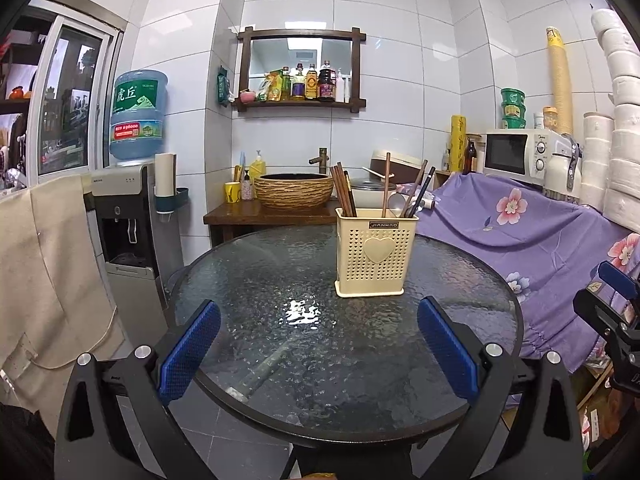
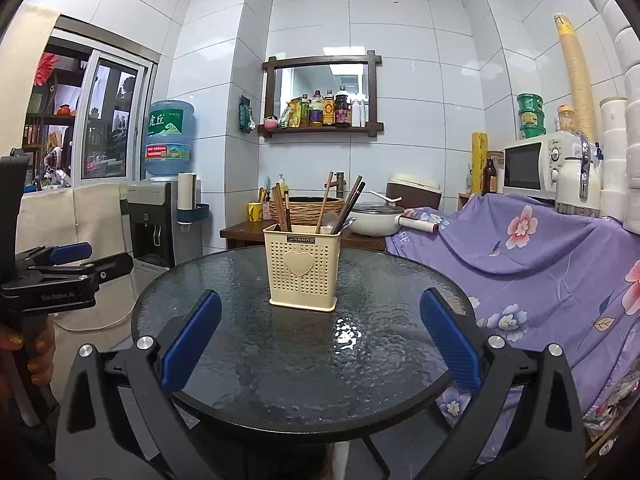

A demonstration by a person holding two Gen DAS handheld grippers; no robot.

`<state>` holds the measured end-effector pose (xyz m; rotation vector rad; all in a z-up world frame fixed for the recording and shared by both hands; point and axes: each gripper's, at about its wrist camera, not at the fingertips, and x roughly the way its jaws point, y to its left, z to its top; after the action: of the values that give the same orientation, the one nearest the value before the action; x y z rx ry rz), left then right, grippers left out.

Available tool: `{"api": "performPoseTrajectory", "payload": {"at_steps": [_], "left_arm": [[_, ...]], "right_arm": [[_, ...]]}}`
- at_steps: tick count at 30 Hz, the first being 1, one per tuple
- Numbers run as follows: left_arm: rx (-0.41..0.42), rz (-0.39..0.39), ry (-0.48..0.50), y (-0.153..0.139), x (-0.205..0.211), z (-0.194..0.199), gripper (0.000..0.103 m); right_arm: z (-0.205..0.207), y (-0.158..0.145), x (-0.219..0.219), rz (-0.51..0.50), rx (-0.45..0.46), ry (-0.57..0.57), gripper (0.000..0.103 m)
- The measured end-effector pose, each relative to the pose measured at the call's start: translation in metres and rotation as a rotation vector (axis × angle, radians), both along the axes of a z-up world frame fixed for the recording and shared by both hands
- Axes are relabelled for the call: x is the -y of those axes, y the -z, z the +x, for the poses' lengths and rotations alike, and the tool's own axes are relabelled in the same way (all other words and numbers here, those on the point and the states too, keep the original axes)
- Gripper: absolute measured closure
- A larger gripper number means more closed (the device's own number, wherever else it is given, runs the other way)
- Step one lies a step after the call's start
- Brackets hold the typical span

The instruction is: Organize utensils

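Each wrist view catches the other tool. The left wrist view shows the right gripper [image 1: 612, 300] at its right edge as a dark frame with a blue pad, over the purple flowered cloth [image 1: 532, 232]; too little of it shows there to read its jaws. The right wrist view shows the left gripper [image 2: 72, 258] at its left edge from the side, held by a hand [image 2: 34, 354] with glittery yellow nails, which the left view does not show at all. Each camera's own blue-padded fingers stand wide apart with nothing between them, so both grippers are open and empty, raised over the near rim of the round glass table [image 1: 280, 360]. The utensil holder [image 1: 376, 252] stands upright on the table, the only thing on the glass, toward its far side; it sits right of centre in the left view and near centre in the right view, well apart from both grippers. It is a cream plastic box with perforated walls, a raised heart on the front and a small dark label near the top rim. A bundle of brown chopsticks [image 1: 343, 194] leans in its left part, while a single wooden stick, several dark sticks and a metal spoon [image 1: 397, 203] stand in its right part. The right view shows the spoon bowl more clearly inside the holder and also a white pot with a handle [image 2: 376, 216] on the counter behind, which the holder partly covers in the left view.
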<state>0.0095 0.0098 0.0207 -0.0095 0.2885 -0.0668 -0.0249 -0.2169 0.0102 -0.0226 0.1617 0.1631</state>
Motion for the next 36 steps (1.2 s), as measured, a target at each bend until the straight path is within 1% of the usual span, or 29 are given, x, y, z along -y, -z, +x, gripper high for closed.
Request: {"api": "performPoseTrajectory", "payload": {"at_steps": [11,36], "left_arm": [[-0.015,0.004,0.016,0.0006,0.0004,0.0024,0.006],[-0.013,0.0,0.015,-0.0008,0.003,0.0029,0.006]], "right_arm": [[0.0018,0.0017,-0.0003,0.005,-0.008,0.0,0.006],[0.0028,0.002,-0.0008,0.006,-0.009,-0.002,0.006]]}}
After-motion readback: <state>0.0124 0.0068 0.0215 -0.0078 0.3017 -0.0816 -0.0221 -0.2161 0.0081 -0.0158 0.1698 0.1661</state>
